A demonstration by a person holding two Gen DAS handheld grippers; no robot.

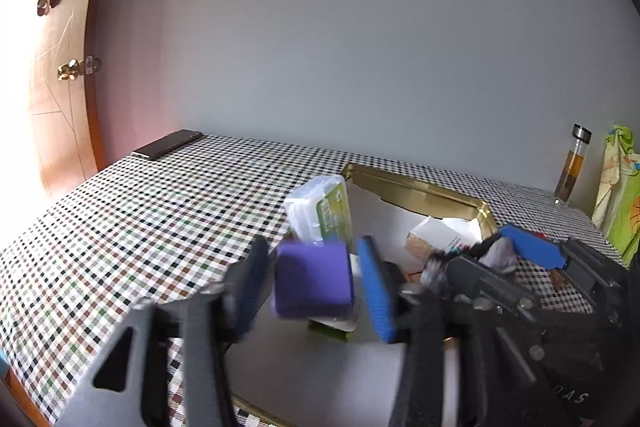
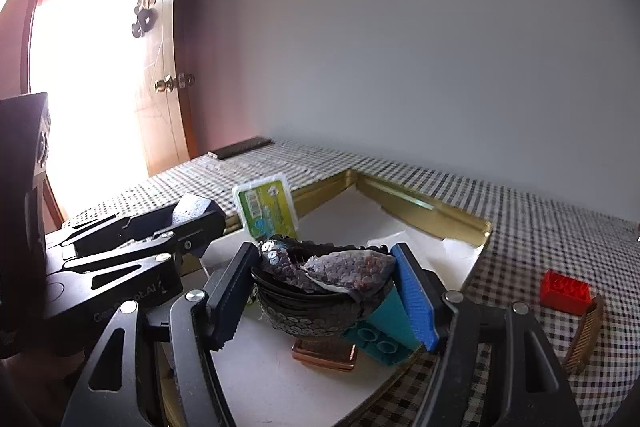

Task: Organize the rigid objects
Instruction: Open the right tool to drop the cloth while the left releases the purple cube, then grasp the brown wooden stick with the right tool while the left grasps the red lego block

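Observation:
In the left wrist view my left gripper (image 1: 316,287) is over the near end of the gold tray (image 1: 420,187). A purple block (image 1: 314,279) sits between its fingers with a thin gap on each side, so the jaws are open. Just behind it a clear box with a green label (image 1: 320,211) stands on edge. My right gripper (image 2: 324,291) is shut on a dark sequined accessory (image 2: 340,271), held over the tray's white lining. Below it lie a teal brick (image 2: 376,339) and a copper-coloured square piece (image 2: 324,353).
On the checked tablecloth right of the tray lie a red brick (image 2: 564,291) and a wooden comb (image 2: 584,335). A dark phone (image 1: 168,143) lies at the far left corner. A bottle (image 1: 572,167) and a green cloth (image 1: 618,187) stand at the right by the wall.

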